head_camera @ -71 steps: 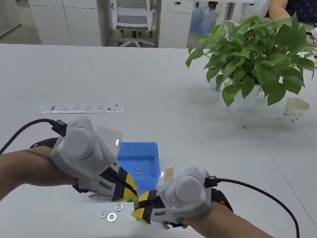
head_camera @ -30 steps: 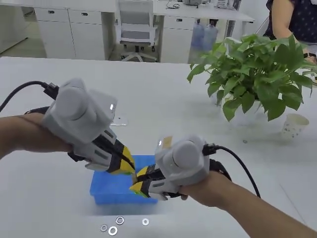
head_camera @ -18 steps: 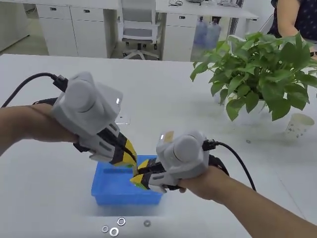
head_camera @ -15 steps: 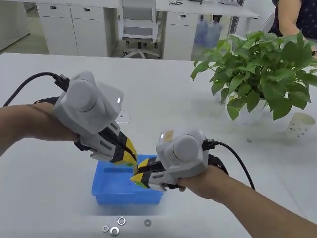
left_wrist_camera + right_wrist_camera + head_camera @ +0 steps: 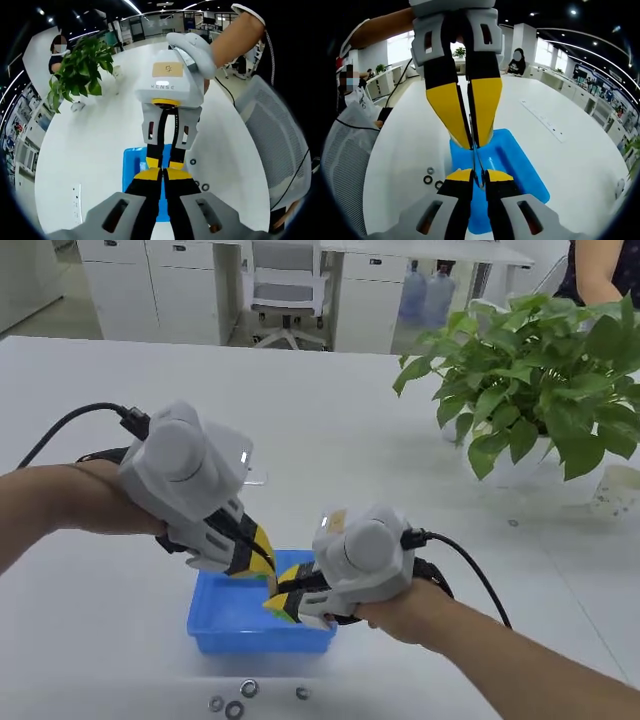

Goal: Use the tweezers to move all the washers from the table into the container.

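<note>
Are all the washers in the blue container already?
No: four washers lie on the table just in front of the blue container in the head view.

Two handheld units in pale grey plastic: the left gripper (image 5: 266, 566) and the right gripper (image 5: 274, 603) share rounded housings and black jaws capped in yellow. A black cable (image 5: 62, 428) leaves the rear of the left housing, a second cable (image 5: 470, 578) the right. A small white light (image 5: 245, 459) glows on the left housing. A tan sticker (image 5: 167, 69) and "HENSE" lettering (image 5: 162, 86) mark the right.
</note>
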Demonstrator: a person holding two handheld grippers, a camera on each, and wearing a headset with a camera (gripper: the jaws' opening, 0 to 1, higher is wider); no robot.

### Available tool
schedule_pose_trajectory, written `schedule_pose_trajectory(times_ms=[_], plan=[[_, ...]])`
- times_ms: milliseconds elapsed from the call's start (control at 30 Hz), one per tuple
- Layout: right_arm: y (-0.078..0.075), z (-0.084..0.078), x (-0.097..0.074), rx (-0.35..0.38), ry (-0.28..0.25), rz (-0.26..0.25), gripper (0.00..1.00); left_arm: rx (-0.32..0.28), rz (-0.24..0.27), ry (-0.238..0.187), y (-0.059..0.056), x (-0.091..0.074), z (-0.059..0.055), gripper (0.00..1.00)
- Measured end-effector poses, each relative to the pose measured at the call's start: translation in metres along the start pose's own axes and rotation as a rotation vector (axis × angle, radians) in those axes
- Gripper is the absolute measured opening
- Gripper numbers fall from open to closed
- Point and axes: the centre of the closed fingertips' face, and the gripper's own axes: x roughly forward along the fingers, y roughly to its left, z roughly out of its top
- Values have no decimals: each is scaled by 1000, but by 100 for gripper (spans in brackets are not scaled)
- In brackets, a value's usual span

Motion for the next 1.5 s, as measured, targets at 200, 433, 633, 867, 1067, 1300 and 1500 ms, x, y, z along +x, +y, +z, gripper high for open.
schedule_pose_trajectory(times_ms=[200,433,633,867,1067,1300,1500], plan=[[0,-7,7,10,11,9,11,-12,-1,0,2,6,-8,6],[-1,-13,12,25,18,10,11,-16,-4,4,2,12,-12,6],[-1,-16,13,37,20,8,11,-14,-10,9,0,14,-14,6],[-1,-17,13,40,22,11,11,-12,-10,11,0,15,-13,6],[-1,-18,12,38,24,11,11,-11,-10,13,-1,16,-12,6],[-2,-17,9,36,19,4,11,-6,-7,13,0,14,-10,6],[0,-13,6,34,12,0,11,-3,-6,13,-1,10,-6,6]])
